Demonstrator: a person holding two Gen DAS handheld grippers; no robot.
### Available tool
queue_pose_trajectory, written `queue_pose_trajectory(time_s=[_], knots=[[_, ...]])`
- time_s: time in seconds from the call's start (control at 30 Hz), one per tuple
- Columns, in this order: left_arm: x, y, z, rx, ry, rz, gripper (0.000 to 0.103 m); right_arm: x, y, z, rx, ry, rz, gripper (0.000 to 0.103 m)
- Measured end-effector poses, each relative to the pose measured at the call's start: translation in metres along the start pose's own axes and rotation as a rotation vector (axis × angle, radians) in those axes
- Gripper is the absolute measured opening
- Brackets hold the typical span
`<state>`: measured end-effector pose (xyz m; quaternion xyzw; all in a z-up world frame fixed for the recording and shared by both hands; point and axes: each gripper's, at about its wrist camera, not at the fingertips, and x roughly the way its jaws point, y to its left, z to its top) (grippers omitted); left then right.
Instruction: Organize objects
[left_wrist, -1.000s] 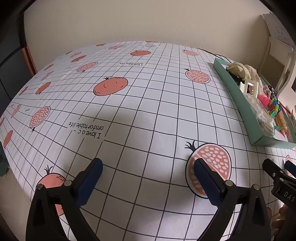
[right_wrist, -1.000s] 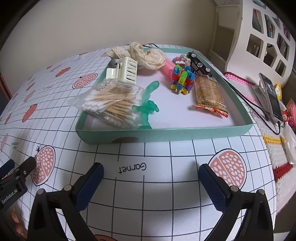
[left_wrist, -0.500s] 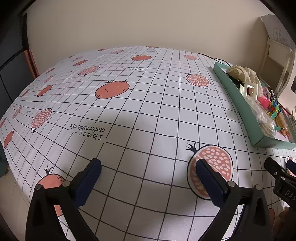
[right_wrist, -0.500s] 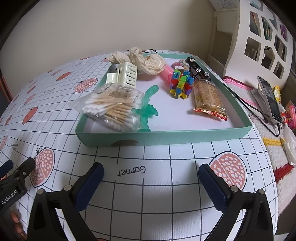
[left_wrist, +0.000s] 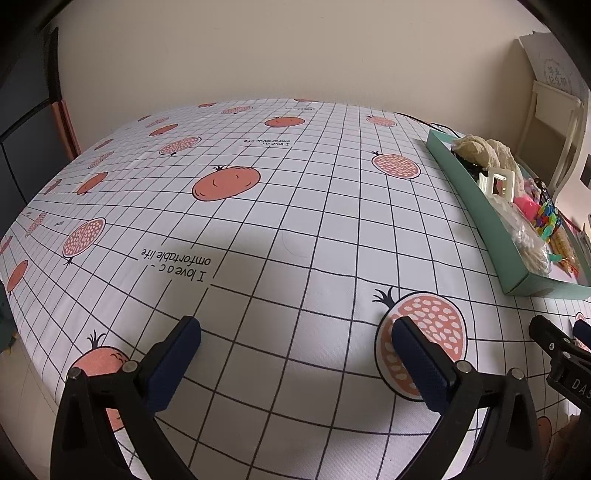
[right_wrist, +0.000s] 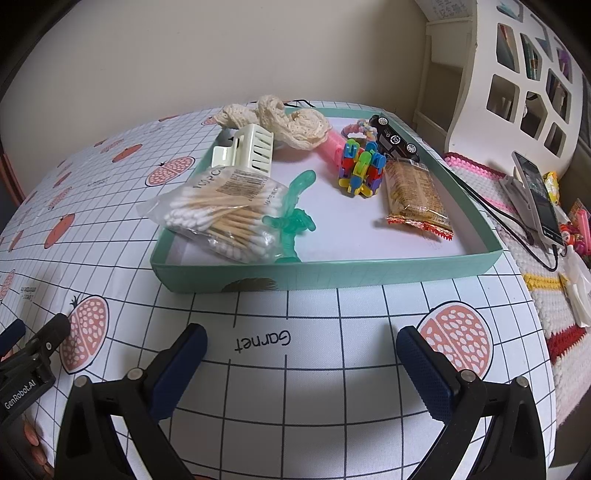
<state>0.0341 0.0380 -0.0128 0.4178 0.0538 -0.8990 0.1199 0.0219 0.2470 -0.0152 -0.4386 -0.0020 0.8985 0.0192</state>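
While both grippers hang above the gridded tablecloth printed with orange fruit, neither holds anything. The left gripper has its blue-padded fingers spread wide over bare cloth, well left of the tray. The right gripper also has its fingers wide apart, over the printed word "Garnet", just in front of the tray's near wall.

The shallow teal tray sits near the table's right edge and holds all the small things. At its left, a bag of cotton swabs overhangs the left wall, with a cream hair claw behind it. A translucent green toy lies beside the swabs. Behind, a bundle of cream crocheted cloth rests over the back-left corner. Toward the middle are a pink cylinder and a multicoloured block toy; further right, a black toy car and a wrapped snack bar.

A phone lies off the table to the right, on a knitted mat.
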Motion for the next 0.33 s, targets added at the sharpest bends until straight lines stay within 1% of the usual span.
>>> queue_pose_trajectory(time_s=[0.33], knots=[[0.0001,0.0005,0.0002,-0.003,0.000,0.001,0.103,0.0000,-0.0003,0.0000,-0.002,0.000,0.001,0.103]])
